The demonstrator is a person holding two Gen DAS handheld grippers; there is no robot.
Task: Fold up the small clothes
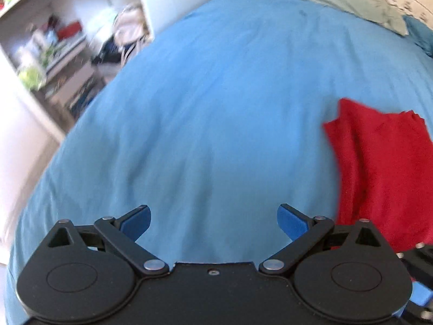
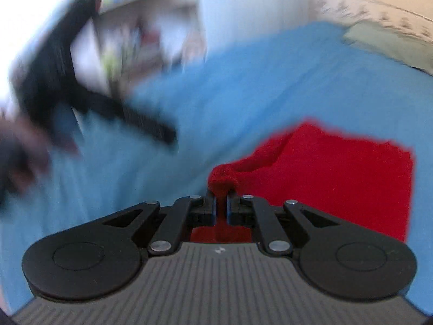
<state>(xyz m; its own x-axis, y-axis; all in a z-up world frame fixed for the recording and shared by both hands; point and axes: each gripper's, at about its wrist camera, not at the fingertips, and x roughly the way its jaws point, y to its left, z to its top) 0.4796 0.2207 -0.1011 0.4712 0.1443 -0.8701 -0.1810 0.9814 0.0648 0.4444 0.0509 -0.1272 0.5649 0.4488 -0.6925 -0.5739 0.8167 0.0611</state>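
The right gripper (image 2: 221,199) was clamped on a bunched corner of the red cloth (image 2: 338,178), jaws nearly together with a wad of fabric squeezed between them. The left gripper (image 1: 213,218) stood wide apart, holding nothing, over bare blue bedspread (image 1: 216,108) to the left of the cloth.

Location of cloth: lying on the bedspread, toward the near edge of the bed and the right side as the left camera saw it. In the right wrist view most of it lay flat as a rough rectangle, with one corner lifted into the jaws.

Progress, as a judgement: the cloth appeared to carry at least one fold already, since a doubled edge and an overlapping layer showed along its left side in the left wrist view. It was not yet a tidy, finished packet; the pinched corner would still have to be laid over or released, and the edges squared. No other small clothes were visible waiting.

Surroundings: a pale green pillow (image 1: 349,0) at the far end of the bed, well apart from the cloth. Cluttered shelves (image 1: 54,54) stood beyond the bed's left edge. Nothing lay on the bedspread beside the cloth. Right view was heavily motion-blurred; the left gripper's black body showed there only as a smear.
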